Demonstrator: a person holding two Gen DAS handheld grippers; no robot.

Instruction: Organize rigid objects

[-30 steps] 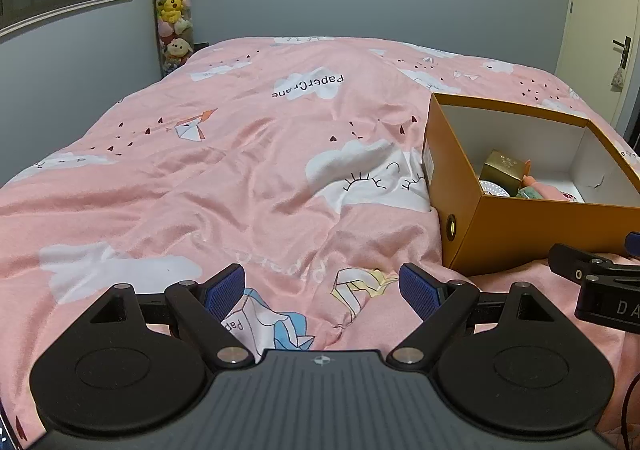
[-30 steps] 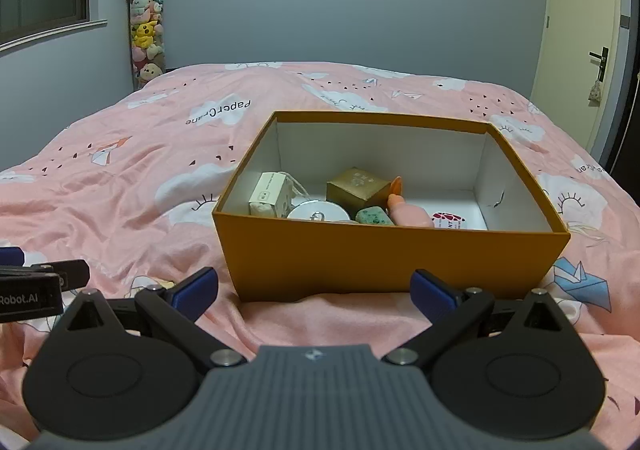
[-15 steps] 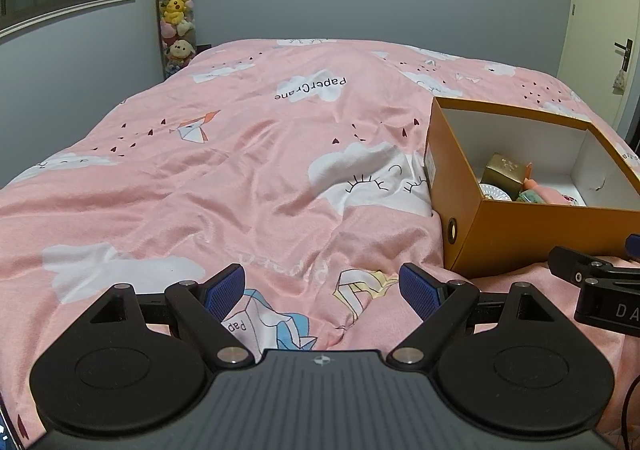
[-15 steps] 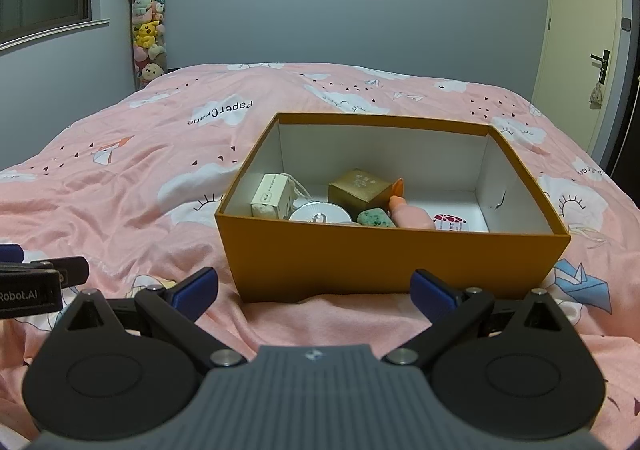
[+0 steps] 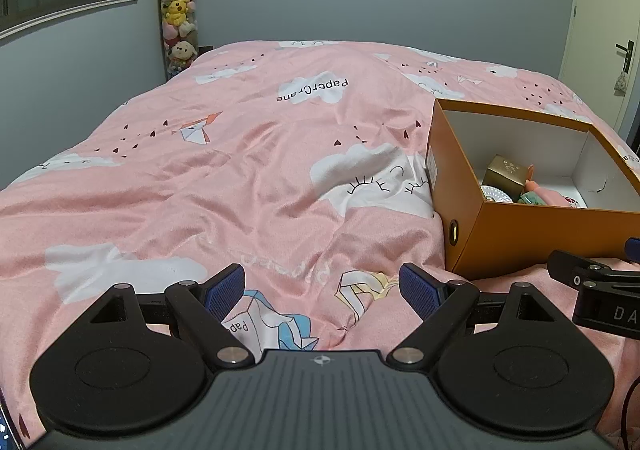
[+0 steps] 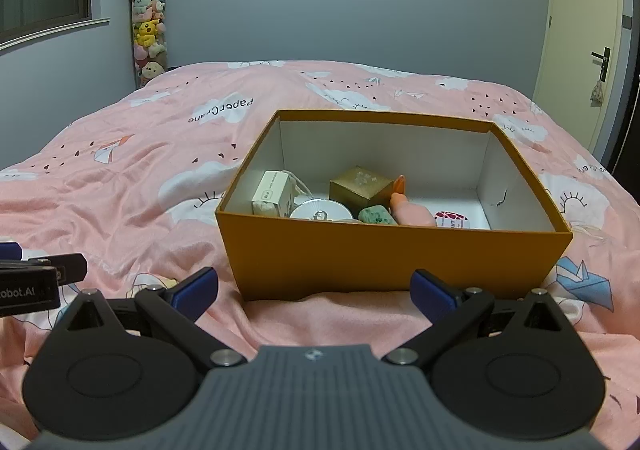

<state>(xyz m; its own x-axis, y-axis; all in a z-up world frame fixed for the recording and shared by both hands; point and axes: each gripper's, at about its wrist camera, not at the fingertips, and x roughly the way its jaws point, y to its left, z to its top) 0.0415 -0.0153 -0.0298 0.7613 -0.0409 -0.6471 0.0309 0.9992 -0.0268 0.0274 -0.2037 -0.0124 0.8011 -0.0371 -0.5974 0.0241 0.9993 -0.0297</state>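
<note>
An orange cardboard box [image 6: 384, 254] with a white inside sits on the pink bed. It holds a white carton [image 6: 274, 193], a round white tin [image 6: 320, 209], a gold box [image 6: 360, 185], a green piece [image 6: 376, 215], a peach bottle [image 6: 412, 209] and a red-and-white item [image 6: 450, 218]. My right gripper [image 6: 316, 290] is open and empty, just in front of the box. My left gripper [image 5: 322, 290] is open and empty over the quilt, left of the box [image 5: 520, 238].
The pink quilt [image 5: 240, 177] covers the whole bed. A tall tube of plush toys [image 6: 148, 33] stands at the far left wall. A door [image 6: 584, 49] is at the right. The right gripper's side shows in the left wrist view [image 5: 600, 298].
Both views have risen slightly, so the box sits a little lower in frame. The grippers stay open and nothing in the box has moved.
</note>
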